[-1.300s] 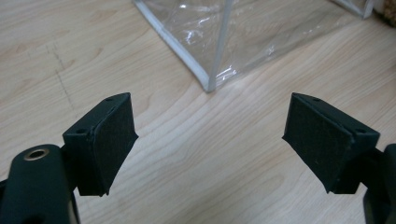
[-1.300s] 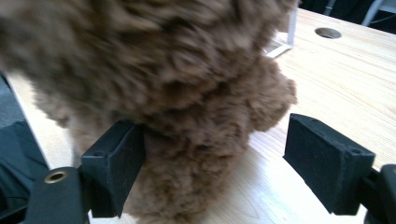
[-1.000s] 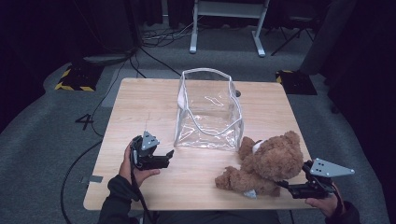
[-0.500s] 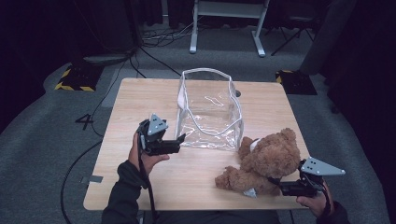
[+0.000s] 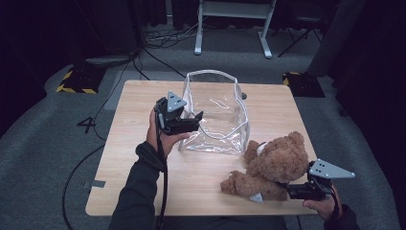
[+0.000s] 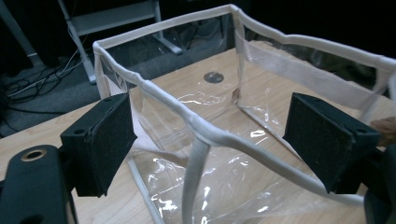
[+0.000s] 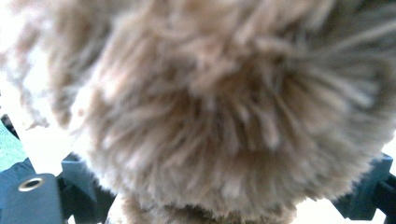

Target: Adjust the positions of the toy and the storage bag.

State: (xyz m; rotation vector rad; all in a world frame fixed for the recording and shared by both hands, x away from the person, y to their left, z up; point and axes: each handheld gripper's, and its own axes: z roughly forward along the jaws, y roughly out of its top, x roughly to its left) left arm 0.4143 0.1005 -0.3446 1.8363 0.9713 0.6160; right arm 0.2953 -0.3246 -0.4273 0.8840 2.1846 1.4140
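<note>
Two grippers, left jaws (image 6: 205, 154) wide around clear bag rim (image 6: 187, 116), right's hidden by fluffy brown teddy (image 5: 275, 165).

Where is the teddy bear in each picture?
High view: the teddy bear lies at the lower right of the table, beside the clear bag.
Left gripper view: a sliver of brown fur shows at the right edge, probably the bear.
Right gripper view: its fur is right up against the camera.
Shared landmark: the clear bag.
</note>
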